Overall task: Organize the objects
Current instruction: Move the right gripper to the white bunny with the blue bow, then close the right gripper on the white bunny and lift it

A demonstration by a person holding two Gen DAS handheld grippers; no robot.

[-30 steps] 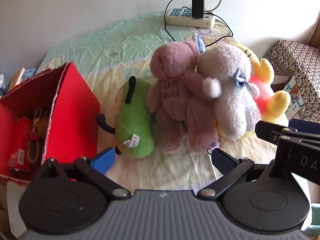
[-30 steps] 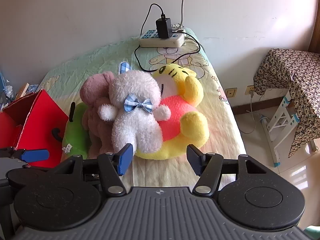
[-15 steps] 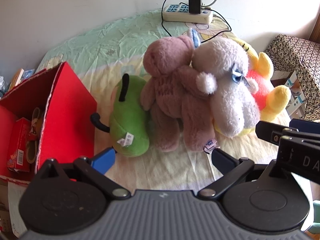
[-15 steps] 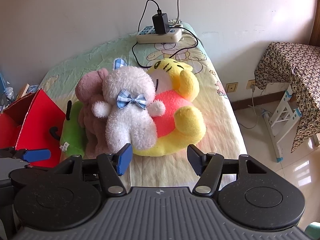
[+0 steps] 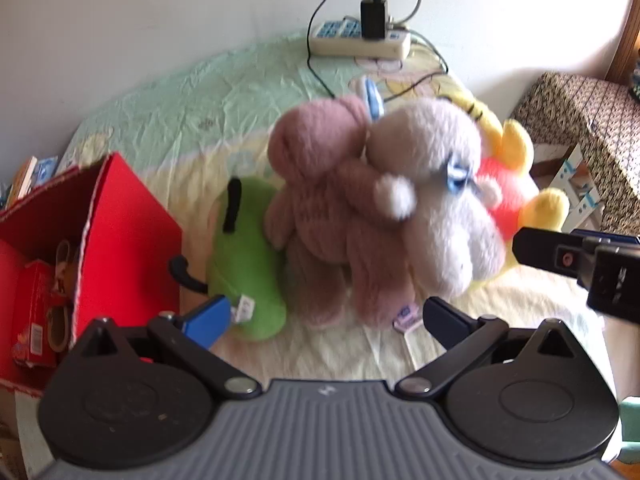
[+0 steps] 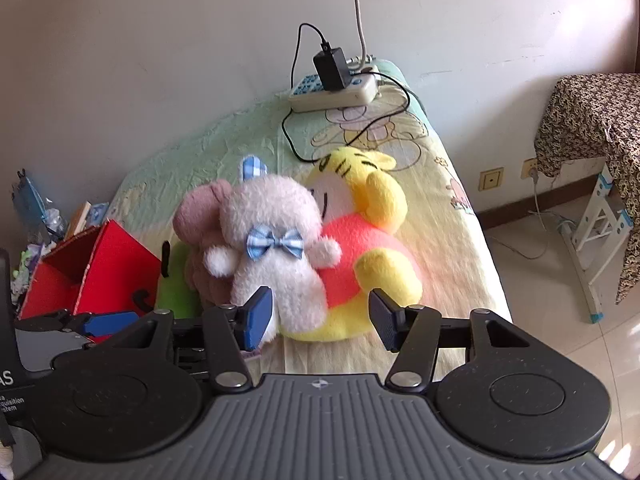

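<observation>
Tongs (image 5: 322, 314) (image 6: 320, 318) agape before plush toys (image 5: 360, 200).

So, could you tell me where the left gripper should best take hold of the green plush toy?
Probably across its rounded near end, coming straight in from the front: the green plush toy lies lengthwise toward the open left gripper, with the red box and pink bear crowding its sides.
</observation>
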